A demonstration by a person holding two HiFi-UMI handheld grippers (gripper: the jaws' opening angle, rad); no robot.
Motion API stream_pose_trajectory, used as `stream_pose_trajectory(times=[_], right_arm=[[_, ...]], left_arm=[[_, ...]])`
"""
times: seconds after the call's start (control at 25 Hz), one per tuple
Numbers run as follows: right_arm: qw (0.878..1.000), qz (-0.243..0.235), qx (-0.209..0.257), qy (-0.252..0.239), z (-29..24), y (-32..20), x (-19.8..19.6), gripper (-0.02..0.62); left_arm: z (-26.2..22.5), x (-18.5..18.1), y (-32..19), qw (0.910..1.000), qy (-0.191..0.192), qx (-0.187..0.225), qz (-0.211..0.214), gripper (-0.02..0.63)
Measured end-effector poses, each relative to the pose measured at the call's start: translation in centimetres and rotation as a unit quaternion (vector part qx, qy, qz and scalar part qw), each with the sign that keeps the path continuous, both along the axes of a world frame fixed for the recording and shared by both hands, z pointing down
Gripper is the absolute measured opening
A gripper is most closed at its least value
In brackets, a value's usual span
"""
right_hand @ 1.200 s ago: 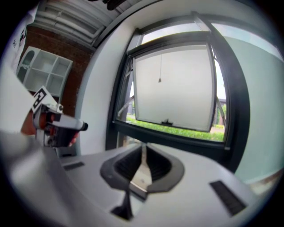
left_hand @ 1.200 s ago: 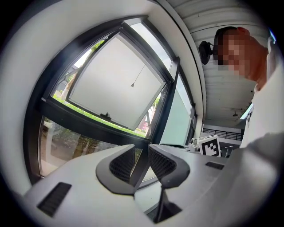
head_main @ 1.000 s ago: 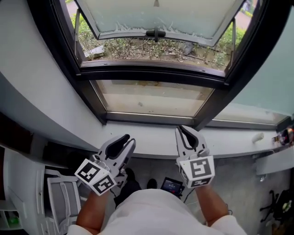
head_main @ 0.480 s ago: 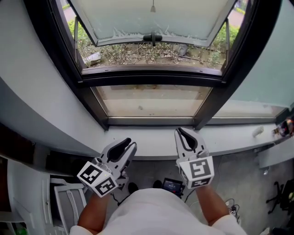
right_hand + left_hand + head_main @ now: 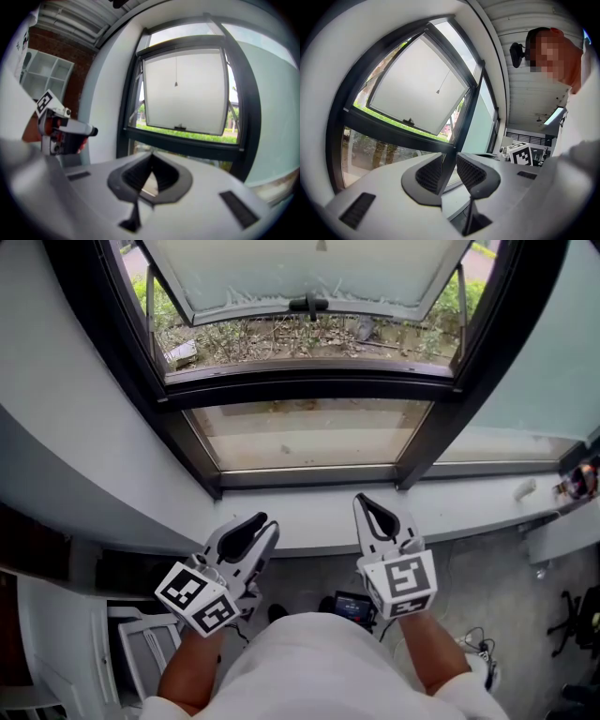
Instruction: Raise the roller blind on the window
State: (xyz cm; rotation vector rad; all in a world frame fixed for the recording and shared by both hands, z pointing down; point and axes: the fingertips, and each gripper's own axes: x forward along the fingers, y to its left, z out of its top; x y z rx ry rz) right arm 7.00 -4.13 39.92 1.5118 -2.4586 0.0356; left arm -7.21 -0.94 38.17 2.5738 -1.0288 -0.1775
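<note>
The window [image 5: 178, 395] stands ahead, its sash [image 5: 309, 268] swung outward above a fixed pane [image 5: 309, 432]. A cord [image 5: 176, 70] hangs before the sash. Below runs the sill [image 5: 309, 514]. Just before it are the left claw [image 5: 257, 524] and the right claw [image 5: 367, 504], side by side and apart.

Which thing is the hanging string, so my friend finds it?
Look at the big dark-framed window. In front of its pale tilted-out pane, a thin cord hangs down the middle. It alone dangles there, ending in a small dark bob above the black handle.
</note>
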Motion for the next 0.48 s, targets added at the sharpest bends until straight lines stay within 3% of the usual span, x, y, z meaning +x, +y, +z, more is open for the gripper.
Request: stream_pose_trajectory(times=[0.48], right_arm=[[1.0,-0.008,-0.004,0.009,-0.6,0.76,-0.52,0.021]], left_arm=[[-0.67,0.17,0.75,0.9999,0.002,0.007,0.013,0.109]])
